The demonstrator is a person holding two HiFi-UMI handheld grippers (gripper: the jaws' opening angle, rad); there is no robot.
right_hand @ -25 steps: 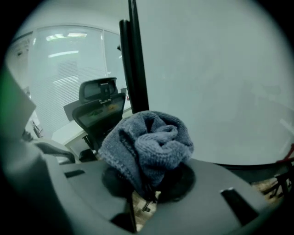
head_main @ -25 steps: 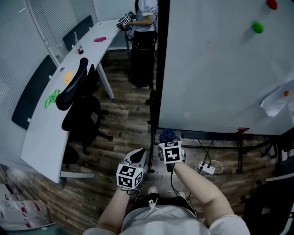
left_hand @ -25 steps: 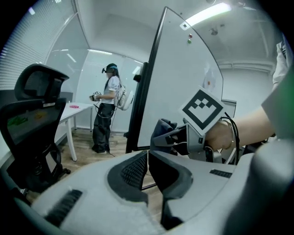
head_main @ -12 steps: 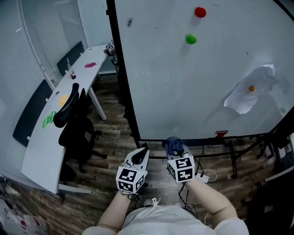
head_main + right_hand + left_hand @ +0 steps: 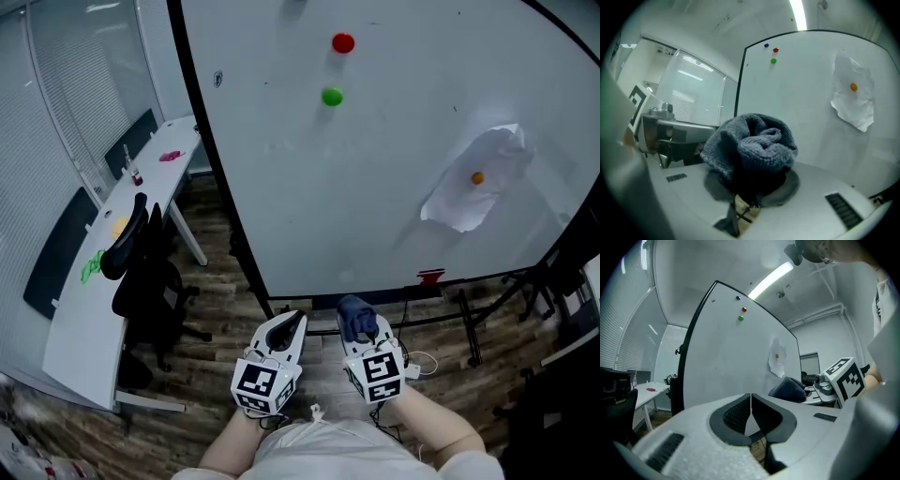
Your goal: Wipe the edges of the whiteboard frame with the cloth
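Note:
A large whiteboard (image 5: 375,169) with a black frame (image 5: 217,178) stands in front of me, tilted across the head view. My right gripper (image 5: 357,321) is shut on a bunched blue-grey knitted cloth (image 5: 354,315) (image 5: 750,147), held low before the board's bottom edge (image 5: 375,292) and apart from it. My left gripper (image 5: 289,325) (image 5: 750,401) is beside it, shut with nothing between its jaws. Both point toward the board's lower left part.
Red (image 5: 343,43) and green (image 5: 332,96) magnets and a paper sheet (image 5: 473,183) pinned by an orange magnet sit on the board. A long white desk (image 5: 112,253) and black chair (image 5: 141,272) stand at left. A power strip and cables (image 5: 424,361) lie under the board.
My view has swung up and right, bringing more of the board's face into sight. Both grippers stayed low in front of me; the right one still holds the cloth.

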